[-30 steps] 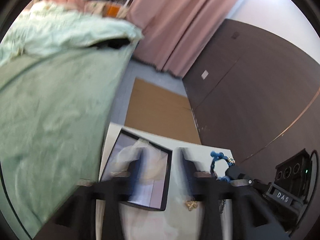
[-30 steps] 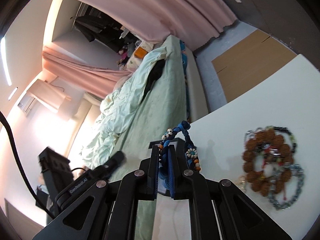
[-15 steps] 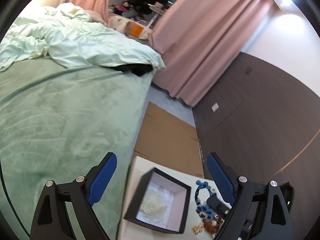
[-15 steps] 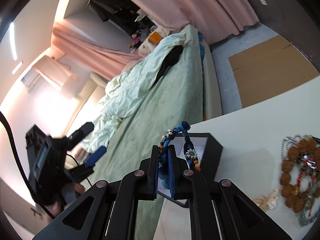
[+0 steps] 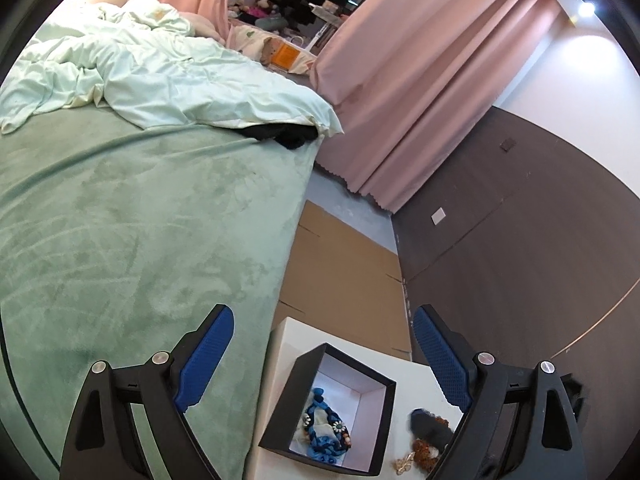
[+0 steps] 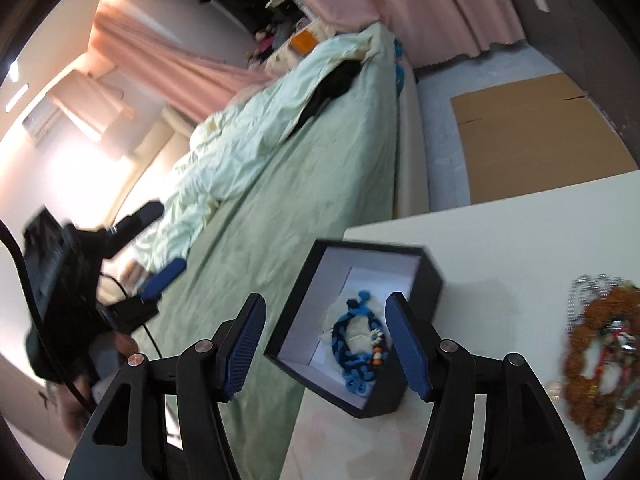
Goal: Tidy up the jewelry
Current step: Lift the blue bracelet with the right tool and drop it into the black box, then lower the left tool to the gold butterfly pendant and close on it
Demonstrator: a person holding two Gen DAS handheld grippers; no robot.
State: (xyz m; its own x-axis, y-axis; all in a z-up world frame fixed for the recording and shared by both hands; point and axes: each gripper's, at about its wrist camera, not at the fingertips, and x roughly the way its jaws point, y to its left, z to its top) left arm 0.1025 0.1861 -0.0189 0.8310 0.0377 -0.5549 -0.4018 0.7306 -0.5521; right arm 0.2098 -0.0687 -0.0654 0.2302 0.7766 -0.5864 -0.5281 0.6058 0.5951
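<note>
The blue bracelet [image 6: 358, 350] lies inside the black box [image 6: 430, 276], coiled on the pale lining, with a few light and orange beads along one side. The box sits near the corner of the white table [image 6: 520, 232], close to the bed [image 6: 280, 200]. The right gripper [image 6: 334, 346] hovers just above the box; its jaws are opening and nothing is pressed between them, the bracelet showing in the gap only because it lies below. The left gripper [image 5: 324, 364] stands wide and empty, off to the bed side of the box.

To the right of the box a heap of jewelry [image 6: 600, 356] waits on the table: a string of brown knobbly beads tangled with a silver chain. A small gold piece [image 5: 405, 462] lies beside it.

The braided bracelet looks light, soft and limp, so it should not break and will sag wherever it is pinched. The heap will likely be harder: the chain is thin and slippery, and may drag its neighbours along. The brown beads look rigid and rough, probably the surest place to pinch, taken across a single bead rather than the chain.
</note>
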